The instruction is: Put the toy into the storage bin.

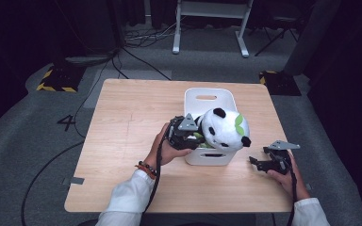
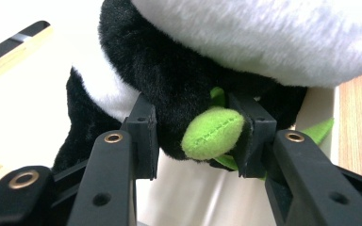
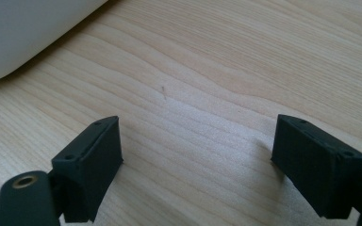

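Over the white bin's (image 1: 210, 101) near rim slumps the plush panda (image 1: 224, 128), light and squashy, best pinched at its dark arm, where the left gripper (image 2: 197, 136) clamps fur and green leaf (image 2: 213, 133); the right gripper (image 3: 199, 162) gapes empty beside the bin.

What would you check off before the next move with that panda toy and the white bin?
1. Left tongs around the plush panda: ok, their jaws flank its black body and green leaf.
2. Grip firm enough to lift or push: cannot tell, the jaws sit close to the fur but no squeeze shows.
3. Panda fully inside the white bin: not ok, its head stands above the rim.
4. Right tongs free: ok, open and holding nothing above the wooden table.
5. Bin steady: ok, upright on the table.
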{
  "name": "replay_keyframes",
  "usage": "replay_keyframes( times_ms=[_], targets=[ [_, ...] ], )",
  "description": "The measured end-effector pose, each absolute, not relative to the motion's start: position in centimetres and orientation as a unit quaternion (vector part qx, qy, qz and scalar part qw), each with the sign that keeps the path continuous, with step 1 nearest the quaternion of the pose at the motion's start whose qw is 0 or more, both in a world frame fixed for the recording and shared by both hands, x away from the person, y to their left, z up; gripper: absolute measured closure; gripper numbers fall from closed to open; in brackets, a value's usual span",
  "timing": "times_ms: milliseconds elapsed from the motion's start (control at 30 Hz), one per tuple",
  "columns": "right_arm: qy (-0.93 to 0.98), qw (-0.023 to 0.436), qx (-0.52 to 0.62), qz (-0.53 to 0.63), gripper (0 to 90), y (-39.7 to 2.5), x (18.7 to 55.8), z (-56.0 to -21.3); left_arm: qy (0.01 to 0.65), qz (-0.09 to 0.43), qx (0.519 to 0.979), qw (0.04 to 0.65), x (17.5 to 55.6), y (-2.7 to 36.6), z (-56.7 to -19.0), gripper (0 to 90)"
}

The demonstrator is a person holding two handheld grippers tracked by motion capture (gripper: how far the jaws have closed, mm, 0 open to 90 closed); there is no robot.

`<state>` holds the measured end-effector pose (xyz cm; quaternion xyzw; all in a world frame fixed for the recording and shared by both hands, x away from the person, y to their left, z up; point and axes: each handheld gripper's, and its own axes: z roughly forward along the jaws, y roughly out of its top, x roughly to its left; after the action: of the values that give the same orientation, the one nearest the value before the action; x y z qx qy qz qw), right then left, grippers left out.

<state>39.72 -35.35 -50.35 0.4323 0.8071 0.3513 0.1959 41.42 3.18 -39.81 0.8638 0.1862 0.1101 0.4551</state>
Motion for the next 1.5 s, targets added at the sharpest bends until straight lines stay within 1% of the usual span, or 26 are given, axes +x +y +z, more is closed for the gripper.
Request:
replay_keyframes(
  times_ms=[600,667,733,833,900,967,1000,1067,1100,1133,1200,1233,1500],
  targets=[
    [0.807,0.196,0.432,0.351,16.2,-35.4,39.7,-50.4,0.170,0.116,0.884,0.419,41.7,2.8,-39.5,54.2],
    [0.807,0.196,0.432,0.351,16.2,-35.4,39.7,-50.4,0.172,0.120,0.884,0.419,41.7,2.8,-39.4,51.9],
    [0.807,0.196,0.432,0.351,16.2,-35.4,39.7,-50.4,0.177,0.122,0.882,0.420,41.7,2.8,-39.5,47.6],
    [0.807,0.196,0.432,0.351,16.2,-35.4,39.7,-50.4,0.179,0.128,0.881,0.420,41.6,2.8,-39.4,46.2],
    [0.807,0.196,0.432,0.351,16.2,-35.4,39.7,-50.4,0.184,0.137,0.879,0.419,41.6,2.7,-39.4,43.3],
    [0.807,0.196,0.432,0.351,16.2,-35.4,39.7,-50.4,0.181,0.131,0.870,0.440,41.5,3.0,-39.1,39.8],
    [0.807,0.196,0.432,0.351,16.2,-35.4,39.7,-50.4,0.179,0.131,0.870,0.441,41.4,3.0,-39.0,39.9],
    [0.807,0.196,0.433,0.351,16.2,-35.4,39.7,-50.3,0.185,0.134,0.871,0.435,41.5,3.1,-38.9,39.3],
    [0.807,0.196,0.433,0.351,16.2,-35.4,39.7,-50.3,0.189,0.137,0.874,0.425,41.6,3.1,-38.9,37.3],
    [0.807,0.196,0.433,0.351,16.2,-35.3,39.7,-50.3,0.189,0.138,0.876,0.422,41.6,3.2,-39.0,40.9],
    [0.807,0.196,0.432,0.351,16.2,-35.4,39.7,-50.4,0.178,0.115,0.873,0.440,41.8,3.7,-39.1,46.4],
    [0.807,0.196,0.432,0.351,16.3,-35.4,39.7,-50.4,0.176,0.114,0.872,0.442,41.7,3.8,-39.1,50.8],
    [0.807,0.196,0.432,0.351,16.2,-35.4,39.7,-50.4,0.175,0.122,0.875,0.434,41.7,3.5,-39.2,51.6]
  ],
)
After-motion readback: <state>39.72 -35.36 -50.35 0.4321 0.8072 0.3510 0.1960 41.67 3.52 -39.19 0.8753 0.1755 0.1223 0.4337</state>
